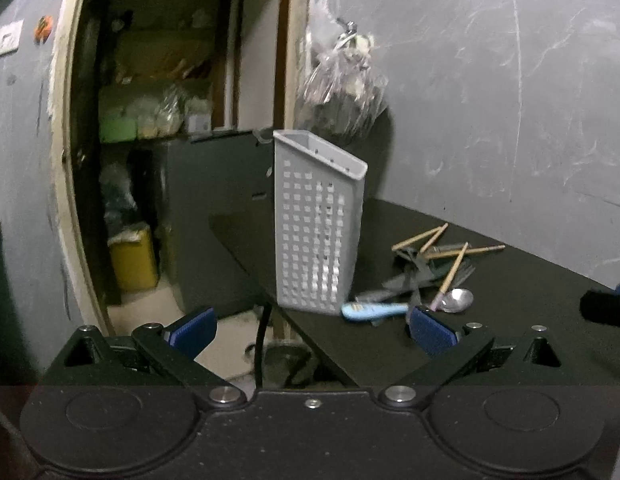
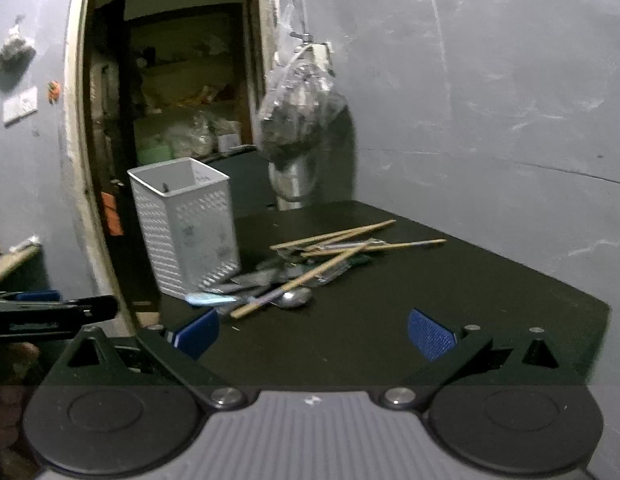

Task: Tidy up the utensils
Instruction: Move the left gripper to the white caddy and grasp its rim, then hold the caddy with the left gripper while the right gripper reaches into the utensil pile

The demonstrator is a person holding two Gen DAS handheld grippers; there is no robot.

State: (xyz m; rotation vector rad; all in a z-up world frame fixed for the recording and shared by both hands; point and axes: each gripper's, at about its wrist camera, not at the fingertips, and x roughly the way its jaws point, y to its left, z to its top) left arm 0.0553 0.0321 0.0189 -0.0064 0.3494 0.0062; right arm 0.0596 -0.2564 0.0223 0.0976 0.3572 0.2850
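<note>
Above the near table [image 2: 449, 292] edge, your left gripper [image 1: 311, 330] and right gripper [image 2: 313, 334] both gape wide, empty. Beyond lie the spoon [image 1: 457, 299] and chopsticks [image 2: 333, 236], heaped beside the upright white holder [image 2: 186, 224].

A clear plastic bag [image 1: 341, 92] is seen hung from a hook on the scratched grey wall [image 1: 509, 100], just above the far end of the black bench [image 2: 429, 320]. Below the bag, in the right wrist view, a steel vessel [image 2: 292, 184] is set at the bench's back edge. Through the open doorway [image 1: 170, 120], shelves are filled with bagged goods and a green box [image 1: 117, 129], and a yellow container [image 1: 134, 264] is placed on the floor. A white switch plate [image 2: 20, 106] is fixed to the wall left of the doorway.
</note>
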